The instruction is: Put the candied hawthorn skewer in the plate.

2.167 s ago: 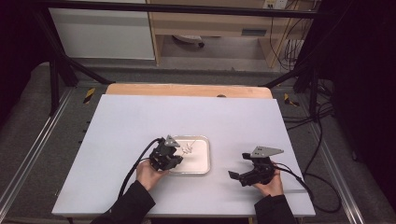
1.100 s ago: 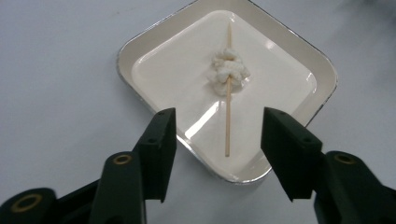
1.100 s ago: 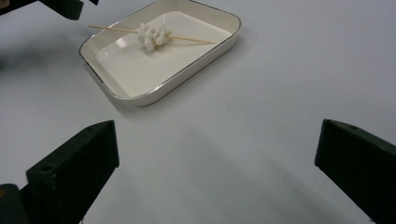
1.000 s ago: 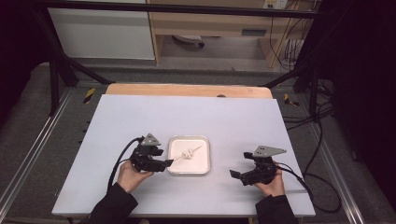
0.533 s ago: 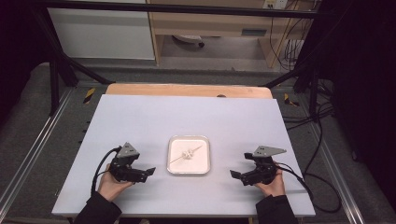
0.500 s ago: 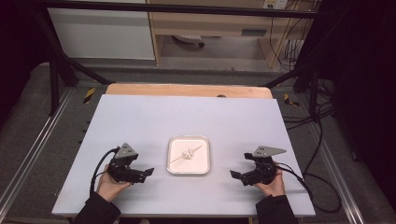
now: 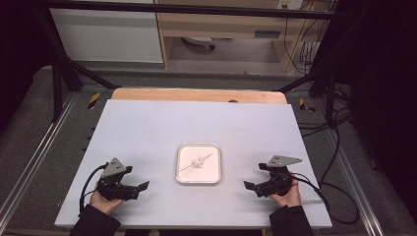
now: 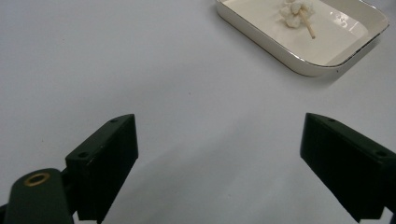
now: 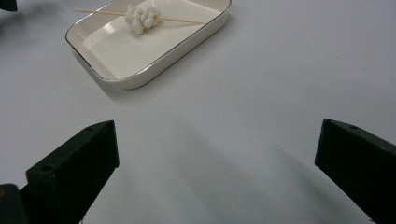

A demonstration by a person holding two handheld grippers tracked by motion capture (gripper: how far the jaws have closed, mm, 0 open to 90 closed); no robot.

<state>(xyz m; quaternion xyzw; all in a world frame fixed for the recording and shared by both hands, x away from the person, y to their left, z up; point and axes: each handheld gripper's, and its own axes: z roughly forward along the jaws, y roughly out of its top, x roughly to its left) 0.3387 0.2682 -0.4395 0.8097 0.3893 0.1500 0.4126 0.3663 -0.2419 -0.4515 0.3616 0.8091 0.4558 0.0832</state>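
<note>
Skewer (image 7: 195,162) of white lumps, lying across the shallow white tray (image 7: 183,176) mid-table, apart from both tools. Best left undisturbed: withdraw level, clear of the rim. Left gripper (image 7: 139,189) low at near-left edge, jaws just spread wide, empty. Right gripper (image 7: 252,187) opposite, likewise gaping, nothing held.

Cream tray (image 7: 214,173), white lumpy piece (image 7: 197,162), tan skewer (image 7: 206,158), pale grey table (image 7: 196,118)

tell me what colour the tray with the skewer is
Cream-white tray with a thin dark rim, clearest in the right gripper view.
</note>
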